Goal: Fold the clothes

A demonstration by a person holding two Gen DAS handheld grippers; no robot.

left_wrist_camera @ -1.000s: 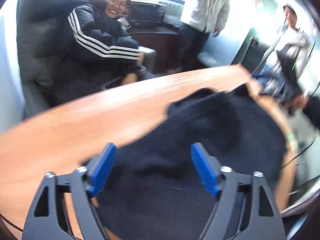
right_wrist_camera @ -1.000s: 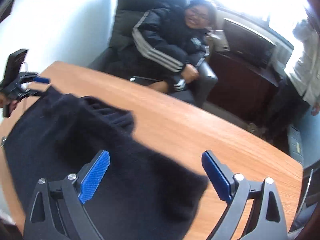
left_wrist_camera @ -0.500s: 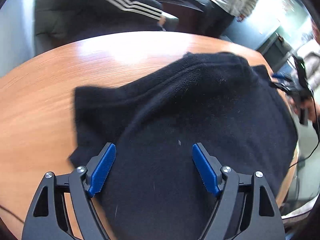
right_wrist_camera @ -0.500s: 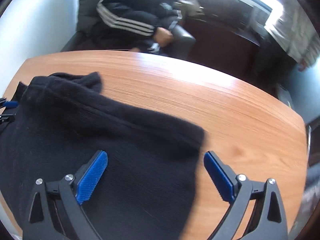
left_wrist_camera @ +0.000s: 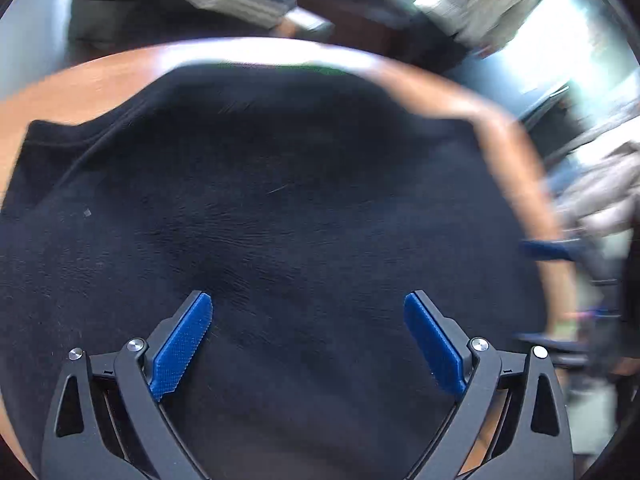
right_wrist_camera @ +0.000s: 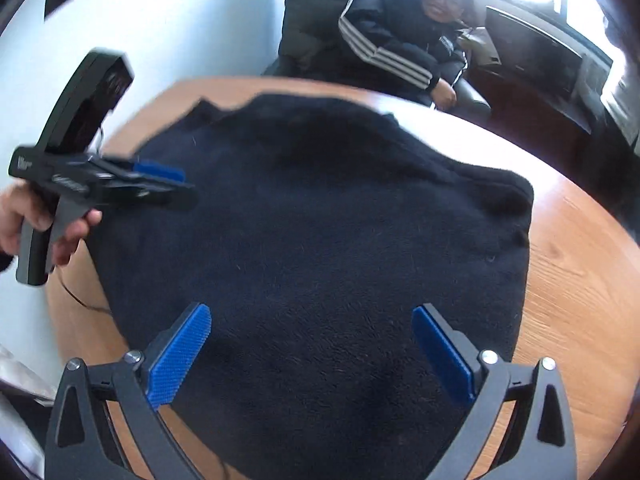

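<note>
Over the last second the dark garment point(right_wrist_camera: 320, 240) went from hanging bunched to lying spread flat on the desk point(right_wrist_camera: 580, 280), both claws lowering close above it

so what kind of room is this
Most likely an office or meeting room: a round wooden table with a dark garment spread on it, a padded dark armchair by a plain white wall, and a dark wooden cabinet beneath a bright window.

A dark navy, fuzzy garment point(right_wrist_camera: 320, 240) lies spread flat on a wooden table point(right_wrist_camera: 580, 280), covering most of its top. Its far edge is bunched into a soft ridge, with a seam running along the far left corner point(left_wrist_camera: 60, 140). The near part lies smooth, with only faint creases
</note>
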